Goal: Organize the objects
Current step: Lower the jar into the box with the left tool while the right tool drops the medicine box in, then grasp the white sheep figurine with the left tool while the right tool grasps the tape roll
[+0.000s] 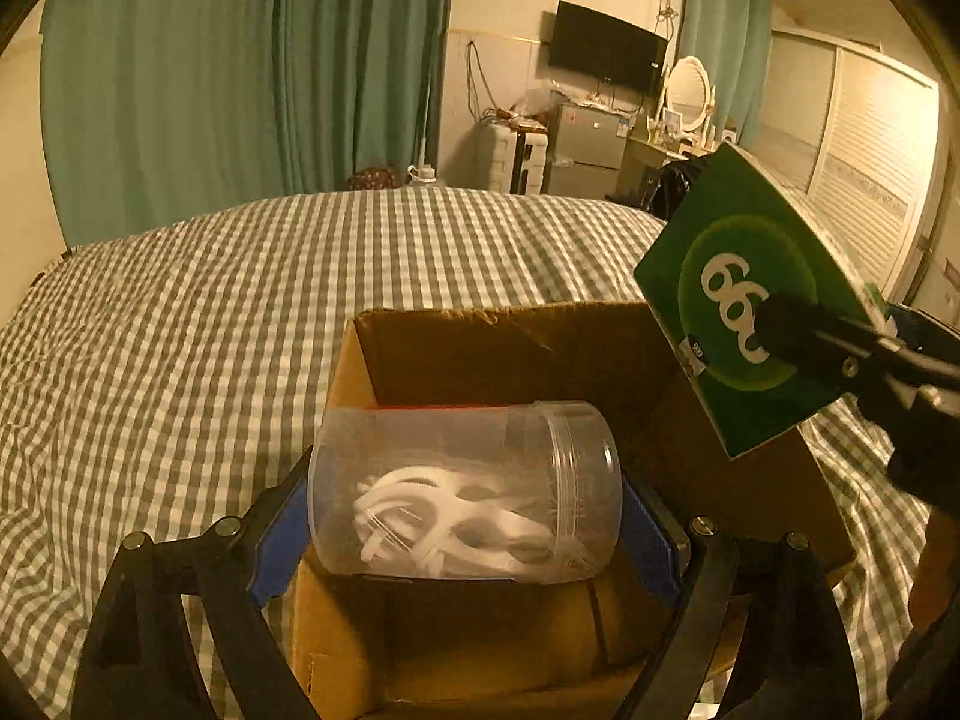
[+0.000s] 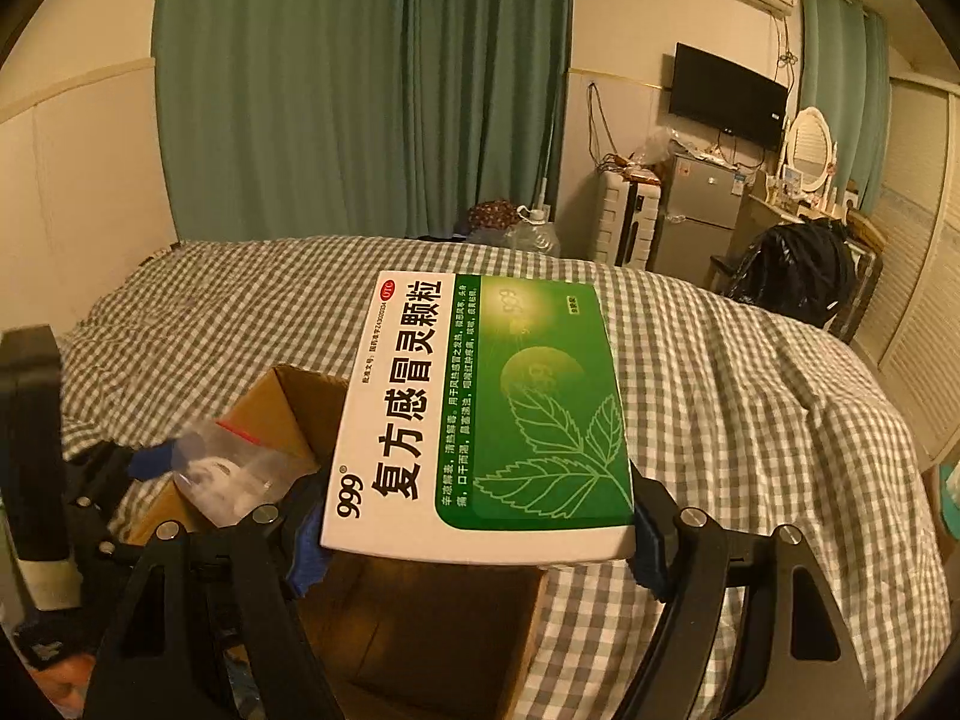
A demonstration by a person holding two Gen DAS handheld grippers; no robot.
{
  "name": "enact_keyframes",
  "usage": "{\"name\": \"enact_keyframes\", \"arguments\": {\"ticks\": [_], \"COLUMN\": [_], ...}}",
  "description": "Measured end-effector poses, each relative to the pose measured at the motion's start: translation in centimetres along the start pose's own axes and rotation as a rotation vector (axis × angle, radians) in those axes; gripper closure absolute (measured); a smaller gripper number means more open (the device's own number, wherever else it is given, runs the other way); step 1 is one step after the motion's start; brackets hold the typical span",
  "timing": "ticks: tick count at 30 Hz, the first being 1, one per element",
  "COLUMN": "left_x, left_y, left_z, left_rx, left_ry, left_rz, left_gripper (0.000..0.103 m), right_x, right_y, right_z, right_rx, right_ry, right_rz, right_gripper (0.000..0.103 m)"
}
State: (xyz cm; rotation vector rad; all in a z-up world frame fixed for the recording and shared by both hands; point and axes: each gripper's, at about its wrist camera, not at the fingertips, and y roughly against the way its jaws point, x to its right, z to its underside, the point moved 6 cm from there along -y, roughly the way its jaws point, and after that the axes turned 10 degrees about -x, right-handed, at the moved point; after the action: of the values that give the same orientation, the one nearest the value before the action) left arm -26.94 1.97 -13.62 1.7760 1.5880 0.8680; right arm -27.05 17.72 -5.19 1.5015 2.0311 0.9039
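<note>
My left gripper (image 1: 465,510) is shut on a clear plastic jar (image 1: 465,489) of white plastic picks, held on its side over the open cardboard box (image 1: 510,342). My right gripper (image 2: 480,531) is shut on a green and white medicine box (image 2: 480,414), held flat above the cardboard box's (image 2: 282,402) right side. In the left wrist view the medicine box (image 1: 744,306) hangs tilted at the right, above the cardboard box's rim, with the right gripper (image 1: 798,339) clamped on it. The jar (image 2: 234,468) and left gripper appear at the left of the right wrist view.
The cardboard box sits on a bed with a grey and white checked cover (image 1: 180,312). Green curtains (image 1: 240,60), a wall television (image 1: 606,54), a small fridge (image 2: 699,213) and a black bag (image 2: 792,270) stand beyond the bed. A wardrobe (image 1: 870,180) lines the right wall.
</note>
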Motion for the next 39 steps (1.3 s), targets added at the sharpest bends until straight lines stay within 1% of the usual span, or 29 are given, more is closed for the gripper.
{"name": "enact_keyframes", "arguments": {"ticks": [2, 3, 4, 5, 6, 9, 15, 19, 26, 32, 35, 39], "left_x": [0.1, 0.0, 0.2, 0.3, 0.5, 0.5, 0.6, 0.8, 0.5, -0.6, -0.9, -0.8], "left_y": [0.6, 1.2, 1.6, 2.0, 2.6, 4.0, 8.5, 12.1, 17.1, 18.0, 17.9, 16.6], "left_z": [0.1, 0.2, 0.2, 0.1, 0.1, -0.2, 0.7, 1.8, 4.3, 7.7, 9.7, 12.7], "left_rx": [0.016, 0.026, 0.031, 0.034, 0.033, 0.029, 0.070, 0.105, 0.157, 0.145, 0.133, 0.081], "left_ry": [0.001, -0.001, -0.002, -0.004, -0.010, -0.023, -0.011, -0.011, -0.034, -0.032, -0.030, -0.054], "left_rz": [0.001, 0.002, 0.000, -0.004, -0.009, -0.007, -0.031, -0.056, -0.129, -0.144, -0.146, -0.168], "left_gripper": [0.011, 0.010, 0.008, 0.003, 0.002, 0.002, 0.001, 0.000, 0.000, 0.000, 0.000, 0.000], "right_x": [0.2, 0.2, 0.1, 0.1, 0.0, 0.3, 0.9, 1.0, -1.3, -2.6, -3.0, -3.6], "right_y": [0.1, 0.2, 0.4, 0.8, 1.5, 3.5, 9.3, 12.9, 17.8, 19.6, 19.4, 18.3], "right_z": [0.0, -0.1, -0.1, -0.1, 0.0, 0.0, 0.5, 1.4, 4.1, 8.0, 9.9, 13.1], "right_rx": [-0.001, -0.001, 0.001, 0.006, 0.014, 0.034, 0.074, 0.095, 0.123, 0.114, 0.089, 0.033], "right_ry": [-0.007, -0.009, -0.011, -0.016, -0.025, -0.030, -0.017, -0.019, -0.002, -0.013, -0.014, -0.004], "right_rz": [-0.013, -0.023, -0.029, -0.031, -0.029, -0.017, 0.047, 0.072, 0.073, 0.067, 0.077, 0.081], "right_gripper": [0.024, 0.023, 0.019, 0.010, 0.007, 0.007, 0.006, 0.006, 0.006, 0.006, 0.006, 0.006]}}
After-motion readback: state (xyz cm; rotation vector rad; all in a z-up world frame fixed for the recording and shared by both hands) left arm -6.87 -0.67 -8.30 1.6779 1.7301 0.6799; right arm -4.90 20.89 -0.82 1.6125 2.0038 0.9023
